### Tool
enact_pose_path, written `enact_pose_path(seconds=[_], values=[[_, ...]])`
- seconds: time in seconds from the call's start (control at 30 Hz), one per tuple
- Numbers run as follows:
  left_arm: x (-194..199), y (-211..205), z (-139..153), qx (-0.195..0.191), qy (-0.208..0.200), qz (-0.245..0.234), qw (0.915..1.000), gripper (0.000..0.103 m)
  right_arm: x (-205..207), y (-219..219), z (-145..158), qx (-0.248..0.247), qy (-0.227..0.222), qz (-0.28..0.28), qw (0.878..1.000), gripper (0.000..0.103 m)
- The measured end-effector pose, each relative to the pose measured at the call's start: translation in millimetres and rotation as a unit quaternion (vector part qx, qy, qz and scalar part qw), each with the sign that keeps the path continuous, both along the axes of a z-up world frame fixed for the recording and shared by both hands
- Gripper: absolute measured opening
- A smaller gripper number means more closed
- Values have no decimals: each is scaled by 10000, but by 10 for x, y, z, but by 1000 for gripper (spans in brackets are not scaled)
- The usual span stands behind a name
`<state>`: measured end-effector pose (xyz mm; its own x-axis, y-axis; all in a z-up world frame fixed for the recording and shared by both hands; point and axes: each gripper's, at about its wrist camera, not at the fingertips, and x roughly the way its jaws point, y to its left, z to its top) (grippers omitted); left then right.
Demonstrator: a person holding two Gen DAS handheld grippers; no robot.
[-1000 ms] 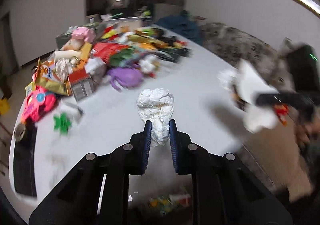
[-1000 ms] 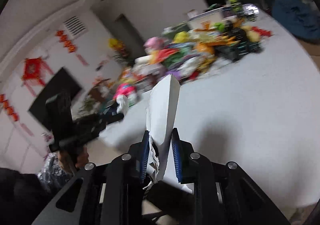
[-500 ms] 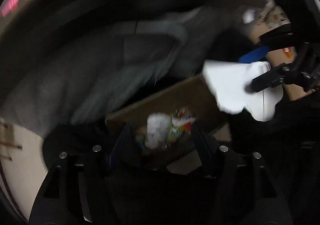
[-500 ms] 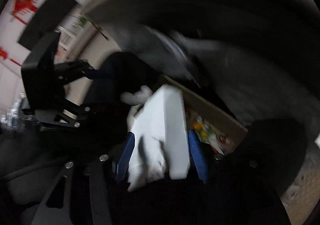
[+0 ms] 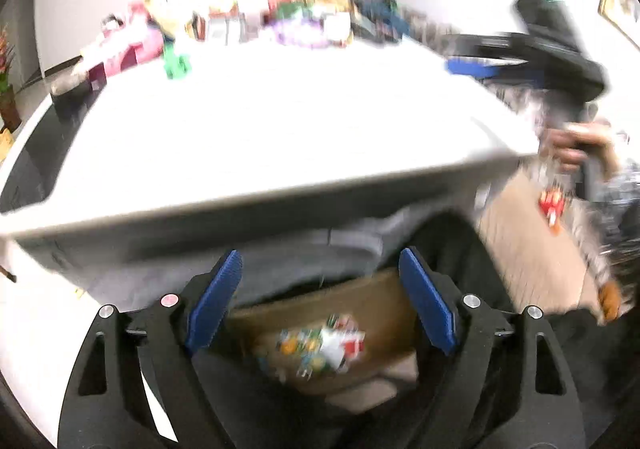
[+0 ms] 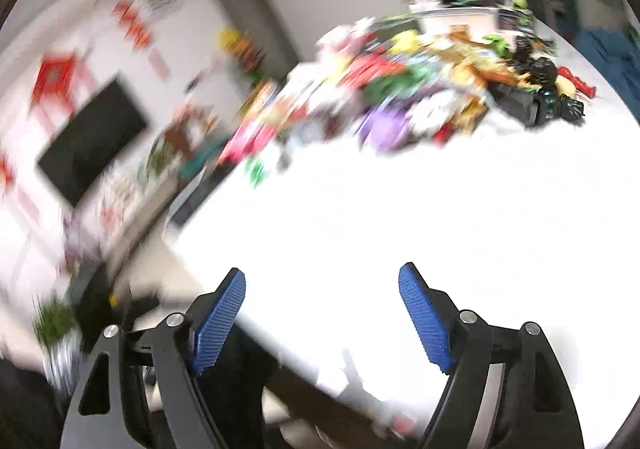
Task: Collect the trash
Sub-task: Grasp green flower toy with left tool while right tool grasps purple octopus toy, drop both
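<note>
My left gripper (image 5: 322, 301) hangs just off the white table's near edge (image 5: 280, 185), jaws wide and still opening, nothing between them. Under it sits a brown cardboard box (image 5: 376, 309) with colourful wrappers (image 5: 320, 345) inside. My right gripper (image 6: 322, 319) is over the table's near corner, jaws also opening and empty. In the left wrist view the right gripper (image 5: 472, 55) is at the upper right, held by a hand (image 5: 576, 145). The white paper wads from before are not clearly visible.
A heap of toys and packets (image 6: 400, 89) fills the table's far end, with a small green toy (image 5: 176, 63) at its near side. A black screen (image 6: 88, 137) hangs on the left wall. Wooden floor (image 5: 528, 249) lies to the right of the box.
Both grippers swung down over the cardboard box, opened and let go of their white paper trash. They have come back up, and the table top fills both views again.
</note>
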<state>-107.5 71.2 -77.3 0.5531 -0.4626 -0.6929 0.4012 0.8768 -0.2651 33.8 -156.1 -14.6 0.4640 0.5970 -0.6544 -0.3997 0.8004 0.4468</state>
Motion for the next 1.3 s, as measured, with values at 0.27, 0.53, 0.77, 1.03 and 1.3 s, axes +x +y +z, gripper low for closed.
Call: enact_pose_path(seconds=[0.27, 0.53, 0.77, 1.03, 1.3], values=[[226, 172, 132, -715, -12, 356, 9968, 86, 1435, 246, -464, 181, 738, -801, 9939, 72], [522, 310, 255, -532, -237, 678, 9960, 86, 1419, 516, -404, 66, 612, -588, 9964, 34], [1355, 203, 356, 254, -270, 1132, 9929, 86, 739, 235, -82, 229, 269, -161, 9992, 10], [1868, 150, 121, 40, 204, 1178, 9928, 26, 168, -136, -11, -4, -85, -109, 9999, 7], [1565, -31, 208, 563, -357, 1120, 9915, 11, -103, -202, -13, -127, -315, -50, 9994, 7]])
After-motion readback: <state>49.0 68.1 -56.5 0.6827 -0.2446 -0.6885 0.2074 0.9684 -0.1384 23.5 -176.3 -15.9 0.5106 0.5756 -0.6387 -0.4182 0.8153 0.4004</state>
